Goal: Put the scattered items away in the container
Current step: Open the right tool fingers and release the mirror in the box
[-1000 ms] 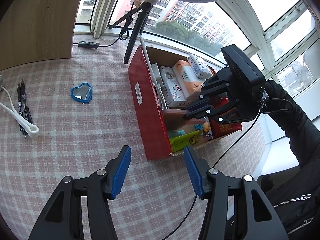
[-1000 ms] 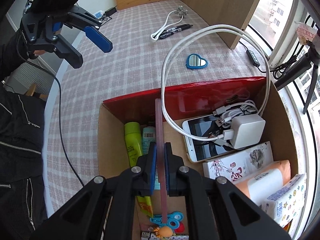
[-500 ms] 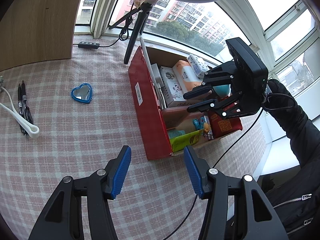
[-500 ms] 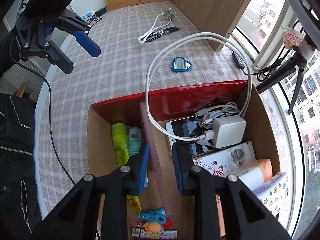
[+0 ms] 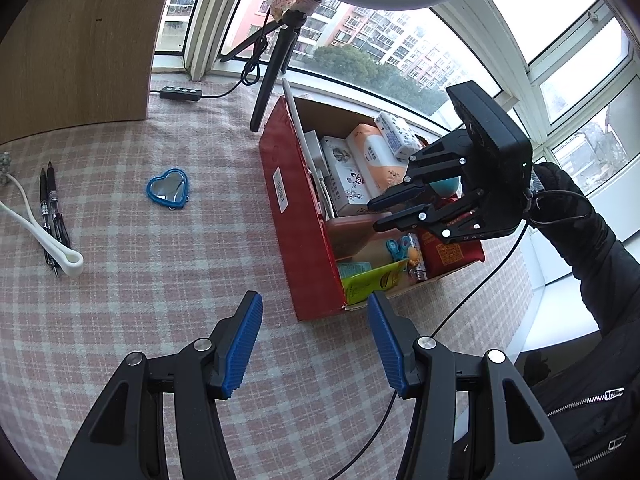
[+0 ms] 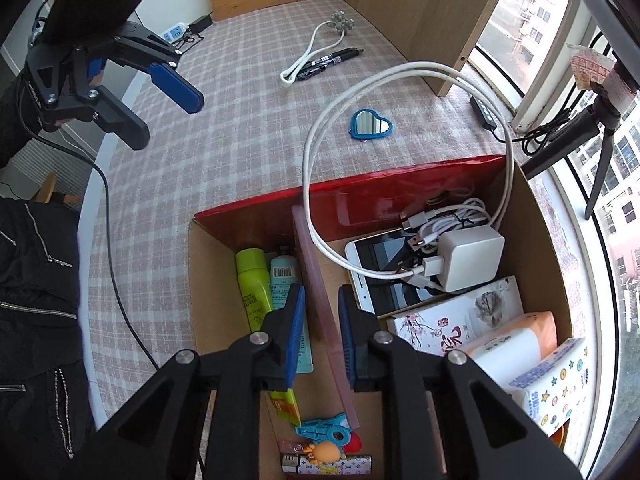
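A red cardboard box (image 5: 296,216) (image 6: 360,204) stands on the checked tablecloth, filled with tubes, a phone (image 6: 376,256), a white charger (image 6: 468,258) and tissue packs. My right gripper (image 6: 322,300) (image 5: 384,212) hovers inside it. Its jaws are closing, but both pads stand clear of the thin pink board (image 6: 310,256) on edge between them. Over the cloth in front of the box, my left gripper (image 5: 312,320) (image 6: 168,120) is open and empty. A blue heart mirror (image 5: 167,190) (image 6: 371,124), two black pens (image 5: 50,208) (image 6: 336,58) and a white loop (image 5: 44,236) (image 6: 308,54) lie on the cloth.
A ring-light tripod (image 5: 272,72) stands behind the box by the window, its inline switch (image 5: 180,93) on the cloth. A wooden panel (image 5: 76,40) stands at the back left. A white cable (image 6: 316,140) arches up out of the box. A person's dark sleeve (image 5: 592,248) is at the right.
The right gripper's jaws have come off the pink board, which now stands free in the box, and the gripper has pulled back a little. The left gripper has not moved.
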The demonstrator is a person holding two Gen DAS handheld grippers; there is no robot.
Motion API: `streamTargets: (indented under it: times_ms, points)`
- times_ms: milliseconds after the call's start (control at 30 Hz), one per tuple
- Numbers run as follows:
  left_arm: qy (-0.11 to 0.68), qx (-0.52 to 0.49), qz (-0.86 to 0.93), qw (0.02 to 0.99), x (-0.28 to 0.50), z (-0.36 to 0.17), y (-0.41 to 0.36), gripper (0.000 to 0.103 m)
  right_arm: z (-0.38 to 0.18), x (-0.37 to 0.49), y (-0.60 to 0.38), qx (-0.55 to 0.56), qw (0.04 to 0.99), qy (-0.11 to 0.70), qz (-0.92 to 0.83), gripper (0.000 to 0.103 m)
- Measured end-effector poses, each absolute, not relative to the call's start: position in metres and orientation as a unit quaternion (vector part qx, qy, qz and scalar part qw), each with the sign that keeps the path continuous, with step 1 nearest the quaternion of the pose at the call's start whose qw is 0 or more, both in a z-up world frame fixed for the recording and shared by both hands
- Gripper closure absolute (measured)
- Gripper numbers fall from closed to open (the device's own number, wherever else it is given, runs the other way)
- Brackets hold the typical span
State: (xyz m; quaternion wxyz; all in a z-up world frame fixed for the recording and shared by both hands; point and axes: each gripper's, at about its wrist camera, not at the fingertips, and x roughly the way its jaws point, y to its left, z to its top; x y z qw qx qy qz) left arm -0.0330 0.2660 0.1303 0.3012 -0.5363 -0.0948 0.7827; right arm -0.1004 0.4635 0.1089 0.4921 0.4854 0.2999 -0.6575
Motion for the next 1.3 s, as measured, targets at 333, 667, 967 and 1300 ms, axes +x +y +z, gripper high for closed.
streamTargets:
  times_ms: [333,667,967,1300]
  points:
    - [-0.083,-0.534,0.786,0.301,-0.033,0.133,0.268,0.052,0.102,-0.102,0.469,0.483,0.490,0.249,-0.682,0.091]
    - [-0.075,-0.523,0.794,0.301,-0.026,0.142,0.264,0.052,0.122,-0.105,0.476,0.500,0.471,0.204,-0.698,0.078]
    - [-0.055,-0.498,0.822,0.272,-0.006,0.155,0.238,0.052,0.212,-0.058,0.528,0.390,0.377,0.048,-0.838,0.051]
    - [-0.025,-0.478,0.844,0.241,0.040,0.168,0.208,0.049,0.199,0.032,0.592,0.352,0.199,-0.128,-0.906,0.053]
